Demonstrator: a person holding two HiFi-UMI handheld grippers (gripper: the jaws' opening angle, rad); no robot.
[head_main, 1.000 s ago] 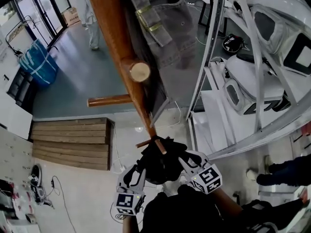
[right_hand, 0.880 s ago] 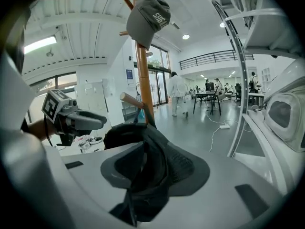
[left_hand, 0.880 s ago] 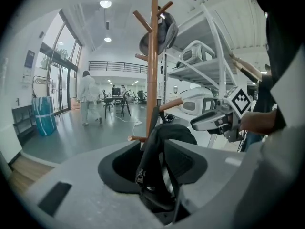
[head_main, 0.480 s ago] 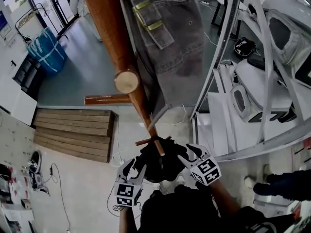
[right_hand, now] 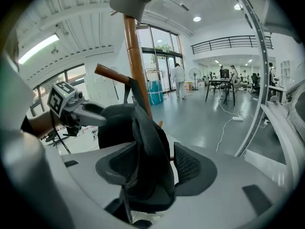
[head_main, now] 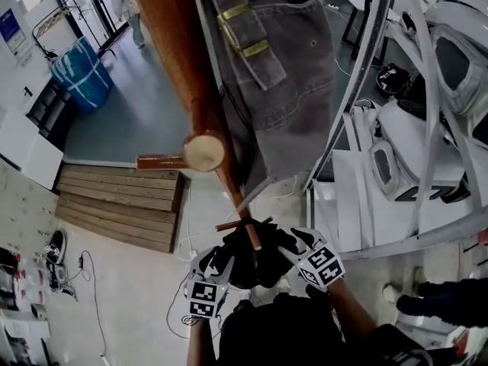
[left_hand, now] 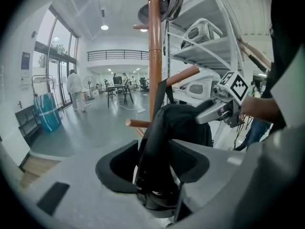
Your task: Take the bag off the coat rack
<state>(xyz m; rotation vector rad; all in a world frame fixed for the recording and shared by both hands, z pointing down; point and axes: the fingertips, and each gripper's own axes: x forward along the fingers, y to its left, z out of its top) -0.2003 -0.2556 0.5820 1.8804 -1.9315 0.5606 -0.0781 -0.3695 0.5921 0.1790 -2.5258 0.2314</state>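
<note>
The black bag [head_main: 252,256] hangs low on the wooden coat rack [head_main: 179,59], its strap looped over one of the lower slanted pegs [head_main: 252,231]. It is soft, matte and slumped, with folds sagging down the pole and a padded, ribbed edge that shows in the right gripper view.

The left gripper [head_main: 216,264] comes at it from the person's left and the right gripper [head_main: 293,248] from the right. They slant inward toward each other and a little downward, with their marker cubes turned up to the head camera. Both are held low and close in front of the person's dark-sleeved arms.

The left fingers [left_hand: 116,166] have just been opening and stand wide, with a dark fold of the bag running through the gap between them. The right fingers [right_hand: 193,168] have also just been opening and stand wide, with the bag's padded edge hanging between them. Neither pair clamps the fabric.

Higher on the same pole hangs a grey fabric item [head_main: 286,82] with a brass-buckled strap. White shelving [head_main: 366,90] stands just to the right of the rack. Low wooden steps [head_main: 114,204] lie on the floor to the left, and a blue bag [head_main: 80,75] stands farther off.
</note>
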